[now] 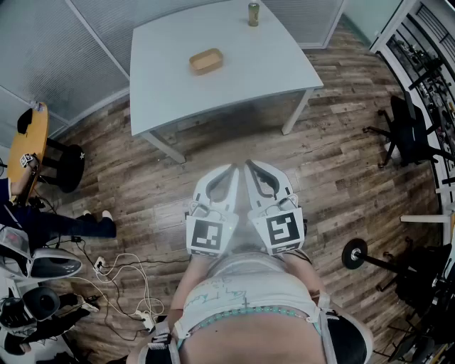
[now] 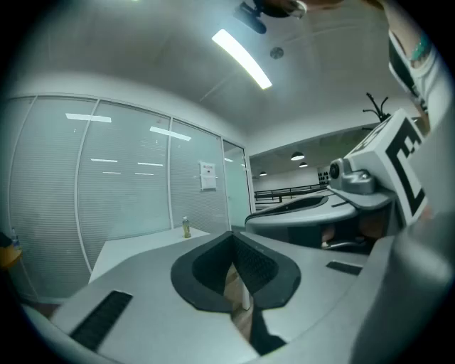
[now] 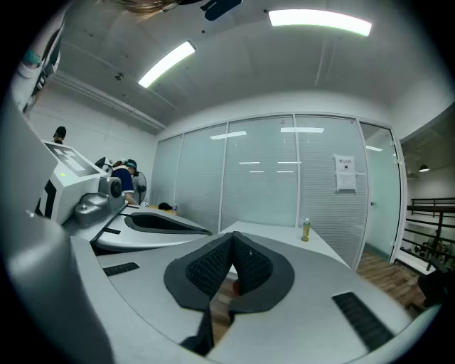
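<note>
Both grippers are held side by side at the person's waist, pointing toward a white table. My left gripper is shut with nothing between its jaws, and my right gripper is shut and empty too. On the table lie a shallow wooden tray and, near the far edge, a small bottle. The bottle shows in the left gripper view, and the bottle also stands far off in the right gripper view. Both grippers are well short of the table.
Wood-plank floor lies between me and the table. A black stool and a round wooden tabletop stand at the left, with cables on the floor. An office chair and shelving are at the right. Glass partition walls stand behind the table.
</note>
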Available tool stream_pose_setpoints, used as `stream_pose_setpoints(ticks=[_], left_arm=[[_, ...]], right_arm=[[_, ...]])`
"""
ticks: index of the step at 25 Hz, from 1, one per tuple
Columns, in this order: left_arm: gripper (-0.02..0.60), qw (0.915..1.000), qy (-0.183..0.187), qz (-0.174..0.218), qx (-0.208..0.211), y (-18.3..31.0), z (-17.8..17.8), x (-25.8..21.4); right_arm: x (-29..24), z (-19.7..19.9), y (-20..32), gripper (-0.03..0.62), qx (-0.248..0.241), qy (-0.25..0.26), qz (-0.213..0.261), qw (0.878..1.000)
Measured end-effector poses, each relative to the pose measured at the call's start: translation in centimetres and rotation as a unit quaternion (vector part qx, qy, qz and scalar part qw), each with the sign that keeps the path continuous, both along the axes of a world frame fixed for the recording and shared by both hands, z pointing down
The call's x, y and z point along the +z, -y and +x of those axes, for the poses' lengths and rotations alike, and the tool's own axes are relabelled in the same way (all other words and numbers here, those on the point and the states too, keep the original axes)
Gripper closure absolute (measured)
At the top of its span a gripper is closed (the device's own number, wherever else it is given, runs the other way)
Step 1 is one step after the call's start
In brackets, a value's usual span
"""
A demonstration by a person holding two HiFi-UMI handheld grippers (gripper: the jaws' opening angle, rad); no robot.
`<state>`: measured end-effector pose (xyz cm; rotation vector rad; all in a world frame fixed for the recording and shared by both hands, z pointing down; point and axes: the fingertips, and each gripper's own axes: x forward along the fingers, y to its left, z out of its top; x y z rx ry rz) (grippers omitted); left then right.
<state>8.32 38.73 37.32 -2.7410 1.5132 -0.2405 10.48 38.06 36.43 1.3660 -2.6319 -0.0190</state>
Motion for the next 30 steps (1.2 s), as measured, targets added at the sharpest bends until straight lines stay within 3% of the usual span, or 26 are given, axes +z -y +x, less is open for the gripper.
stream_pose_setpoints(ticks=[13, 23, 30], left_arm=[[0.586, 1.0, -0.004, -0.005, -0.003, 0.1, 1.1, 0.1], [0.586, 0.9993, -0.031, -0.017, -0.016, 0.9, 1.3, 0.5], [0.586, 0.9995, -0.026, -0.014, -0.012, 3.5, 0.1, 0.9]], right_arm=[[0.1, 1.5, 0.1, 0.594, -0.012, 0.041, -0.011, 0.999], [0.8, 2.0, 1.3, 0.594, -0.03, 0.029, -0.008, 0.999], [1.6, 0.5, 4.2, 0.594, -0.035, 0.016, -0.009, 0.999]])
